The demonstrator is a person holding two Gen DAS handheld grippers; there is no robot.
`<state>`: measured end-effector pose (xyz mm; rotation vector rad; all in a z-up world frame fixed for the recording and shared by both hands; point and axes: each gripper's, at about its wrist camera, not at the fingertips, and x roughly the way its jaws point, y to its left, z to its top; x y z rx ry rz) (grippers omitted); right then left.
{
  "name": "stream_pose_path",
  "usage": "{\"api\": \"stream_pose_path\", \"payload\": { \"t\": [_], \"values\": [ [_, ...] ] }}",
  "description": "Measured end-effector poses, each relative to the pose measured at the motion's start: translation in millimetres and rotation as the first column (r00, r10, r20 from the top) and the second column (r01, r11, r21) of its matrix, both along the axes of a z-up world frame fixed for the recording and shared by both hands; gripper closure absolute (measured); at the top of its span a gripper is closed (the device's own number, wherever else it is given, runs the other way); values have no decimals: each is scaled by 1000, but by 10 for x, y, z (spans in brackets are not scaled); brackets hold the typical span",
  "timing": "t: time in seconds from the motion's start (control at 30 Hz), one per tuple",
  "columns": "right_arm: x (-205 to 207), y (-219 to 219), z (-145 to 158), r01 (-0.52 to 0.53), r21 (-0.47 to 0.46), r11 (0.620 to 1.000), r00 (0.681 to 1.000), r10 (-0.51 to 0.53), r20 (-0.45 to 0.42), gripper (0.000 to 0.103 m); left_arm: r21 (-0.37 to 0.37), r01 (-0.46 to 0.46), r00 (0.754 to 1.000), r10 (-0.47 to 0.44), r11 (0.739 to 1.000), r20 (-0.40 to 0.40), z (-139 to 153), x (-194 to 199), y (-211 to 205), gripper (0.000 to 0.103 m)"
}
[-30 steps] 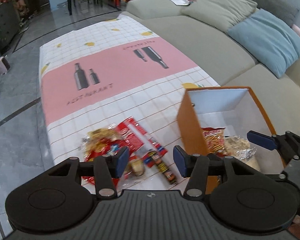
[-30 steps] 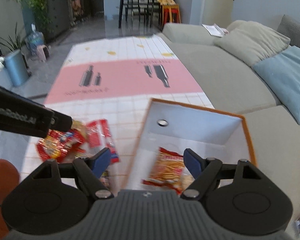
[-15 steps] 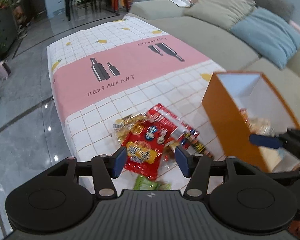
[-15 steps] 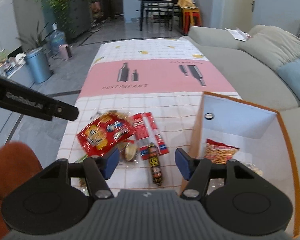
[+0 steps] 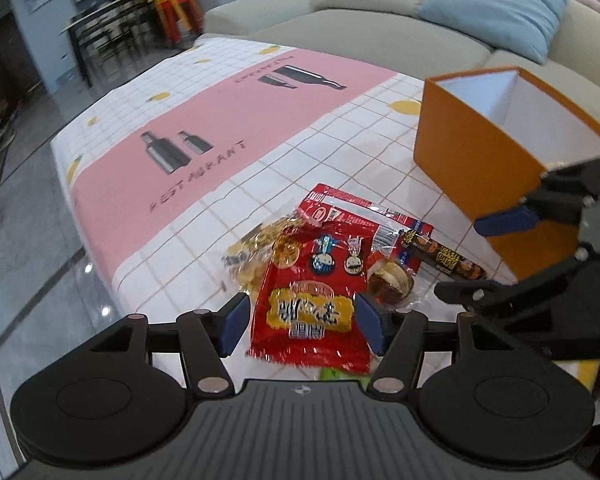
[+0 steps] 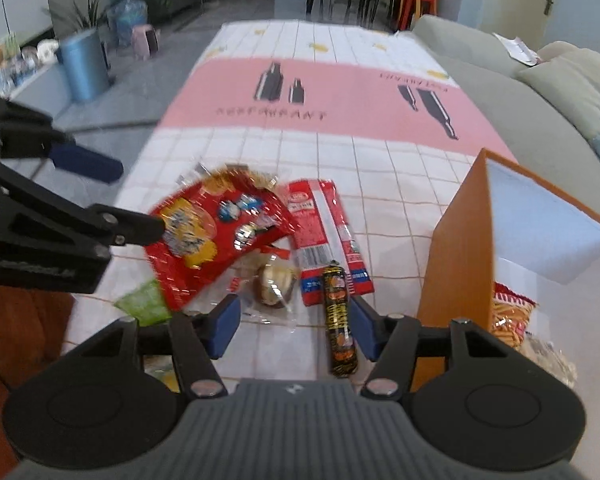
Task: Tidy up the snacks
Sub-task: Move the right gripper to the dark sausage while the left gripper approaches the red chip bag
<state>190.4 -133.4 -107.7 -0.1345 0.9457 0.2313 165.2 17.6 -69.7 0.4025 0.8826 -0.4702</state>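
Note:
A pile of snacks lies on the tablecloth: a big red bag (image 5: 316,292) (image 6: 216,236), a flat red sausage pack (image 6: 324,236), a dark sausage stick (image 5: 444,256) (image 6: 338,316), a round wrapped pastry (image 5: 388,284) (image 6: 274,280), a clear bag of yellow snacks (image 5: 256,248) and a green packet (image 6: 144,304). An orange box (image 5: 472,160) (image 6: 456,256) stands right of them and holds a chip bag (image 6: 508,316). My left gripper (image 5: 302,322) is open, straddling the red bag's near end. My right gripper (image 6: 294,326) is open above the pastry and sausage stick.
The table (image 6: 340,92) carries a pink and white checked cloth. A grey sofa (image 5: 380,28) with a blue cushion (image 5: 496,4) runs along the right. The table's left edge drops to a tiled floor (image 5: 32,272). A blue bin (image 6: 84,64) stands far left.
Both grippers moved left and down, away from the orange box and toward the snack pile. The left gripper now frames the red bag; both stay open.

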Motion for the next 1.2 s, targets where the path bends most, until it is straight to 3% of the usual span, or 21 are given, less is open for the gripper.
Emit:
{"api": "stream_pose_path", "payload": {
  "t": [0.2,0.53,0.73,1.0,1.13,1.2],
  "values": [
    [272,-80,-196,86,-42,995,992,-89,-92,45,-11,40,999,-40,999,-33,-184,150,-41,29],
    [363,-59,-341,75,-64,995,989,-82,-122,46,54,93,994,-89,994,-64,-396,174,-233,28],
    [409,-22,-396,59,-96,994,986,-73,-149,45,148,132,991,-130,980,-20,-515,91,-373,21],
    [499,-66,-440,66,-74,995,972,-81,-221,50,292,143,984,-166,946,58,-684,-4,-523,21],
    [561,-123,-509,102,-50,994,952,-112,-284,62,296,114,987,-142,948,72,-706,17,-556,20],
    [580,-129,-519,106,-33,994,949,-111,-295,62,288,103,988,-130,952,78,-699,27,-551,24]
  ]
}}
